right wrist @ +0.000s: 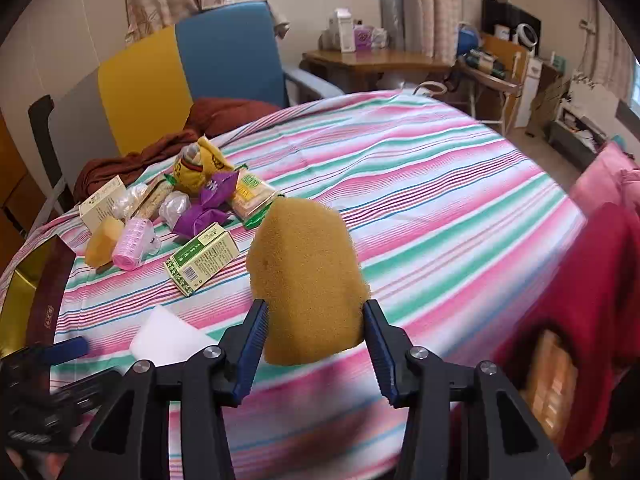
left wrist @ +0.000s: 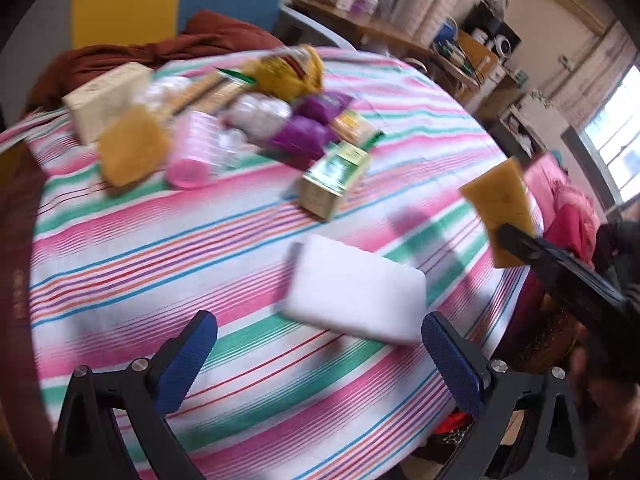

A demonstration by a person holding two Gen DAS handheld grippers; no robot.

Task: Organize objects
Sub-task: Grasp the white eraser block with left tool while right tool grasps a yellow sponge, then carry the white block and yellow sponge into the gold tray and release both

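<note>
Right wrist view: we are clamping our right tool (right wrist: 314, 336) on the yellow sponge (right wrist: 306, 280), lifting it clear of the striped tabletop (right wrist: 440, 200) for sorting. Our left tool (left wrist: 320, 356) is hanging with its fingers apart over the white foam block (left wrist: 356, 288), ready to take it.

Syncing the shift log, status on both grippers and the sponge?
Right gripper shut on yellow sponge, lifted. Left gripper open, over white block. Nothing blocking.

The right claw (right wrist: 316, 332) is clamped on a yellow sponge (right wrist: 308, 280), its blue-padded fingers (right wrist: 256, 340) pressing into both sides and holding it clear of the table, tilted downward. The left claw (left wrist: 320, 356) also points downward with its fingers (left wrist: 188, 360) spread wide and nothing between them.
</note>
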